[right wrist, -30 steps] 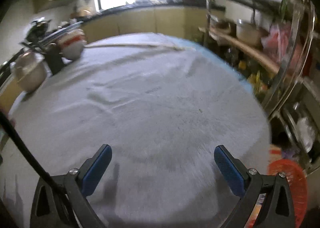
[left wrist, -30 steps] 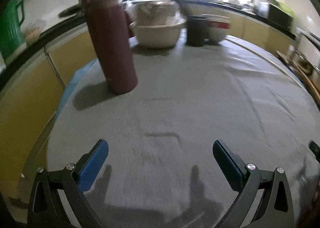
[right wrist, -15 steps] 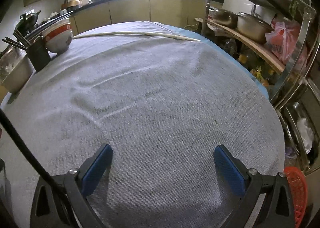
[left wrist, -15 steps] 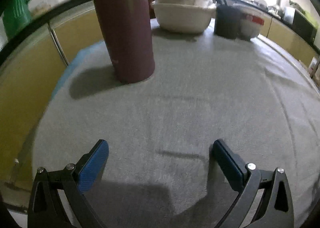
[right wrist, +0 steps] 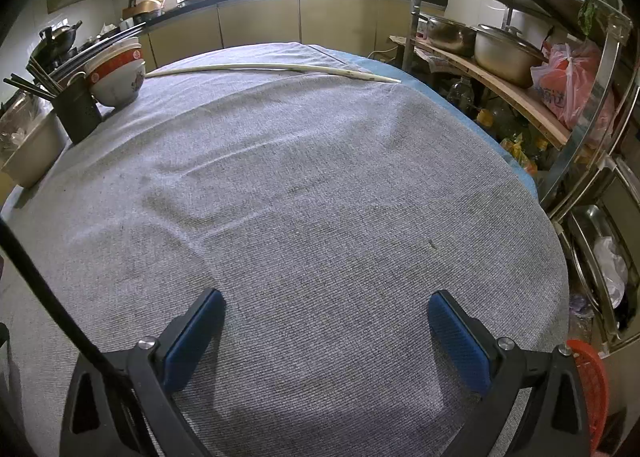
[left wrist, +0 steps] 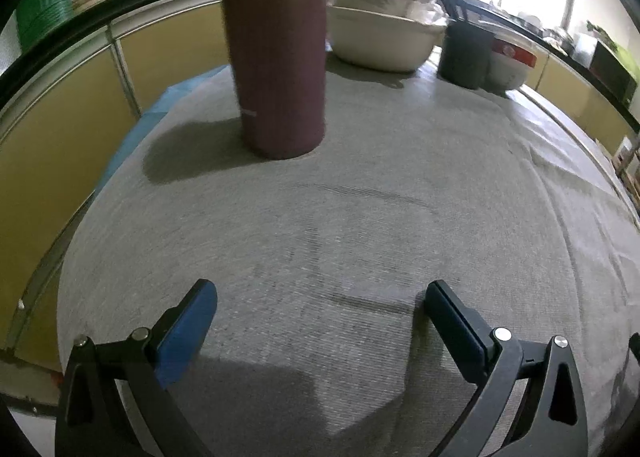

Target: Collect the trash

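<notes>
My left gripper is open and empty, low over the grey tablecloth. A tall maroon bottle stands upright ahead of it, a little to the left. My right gripper is open and empty over the same cloth. A long thin pale stick lies along the far edge of the table. An orange basket sits on the floor at the lower right, past the table edge. I see no loose trash on the cloth.
A cream basin holding plastic, a dark chopstick holder and stacked red-and-white bowls stand at the back. They also show in the right view: the holder, the bowls. A metal shelf with pots stands right of the table.
My left gripper has moved forward and lower, so the maroon bottle looms closer. My right gripper has steadied and pulled back a little; the orange basket sits lower in its view.
</notes>
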